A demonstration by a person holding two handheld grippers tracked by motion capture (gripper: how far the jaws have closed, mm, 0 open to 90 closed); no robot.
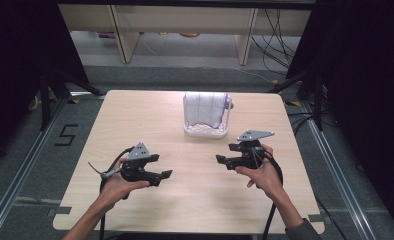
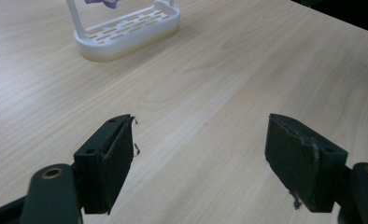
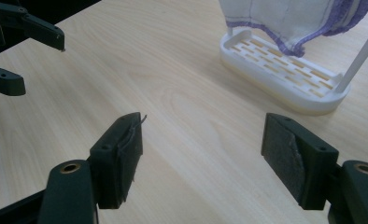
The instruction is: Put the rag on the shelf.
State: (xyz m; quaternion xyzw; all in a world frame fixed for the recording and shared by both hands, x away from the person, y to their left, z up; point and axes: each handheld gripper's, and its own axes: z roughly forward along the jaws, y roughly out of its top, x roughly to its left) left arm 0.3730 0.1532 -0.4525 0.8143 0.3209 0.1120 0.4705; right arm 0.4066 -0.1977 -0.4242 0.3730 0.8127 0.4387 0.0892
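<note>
Both grippers hover over the wooden table with jaws spread wide and nothing between them; the left gripper sits at about 7 o'clock from the table centre, the right gripper at about 4 o'clock. The work in hand appears to be the cloth, white with a purple edge, draped over a white rack with a slotted base; rack and cloth stand at 12 o'clock, well apart from both grippers.

Risks, as judged from this position:
- The rack looks light; a sideways pull on the cloth could tip or drag it across the table; one gripper steadying the frame would counter this.
- The cloth hangs in loose folds; a shallow pinch could catch one layer only and slip off.
- The grippers face each other; a converging reach toward 12 o'clock could bring jaws or trailing cables into contact.
- The pads show frayed surfaces; grip on thin fabric may be reduced.

Count: grippers, two; cloth, one; rack, one; table, one.
</note>
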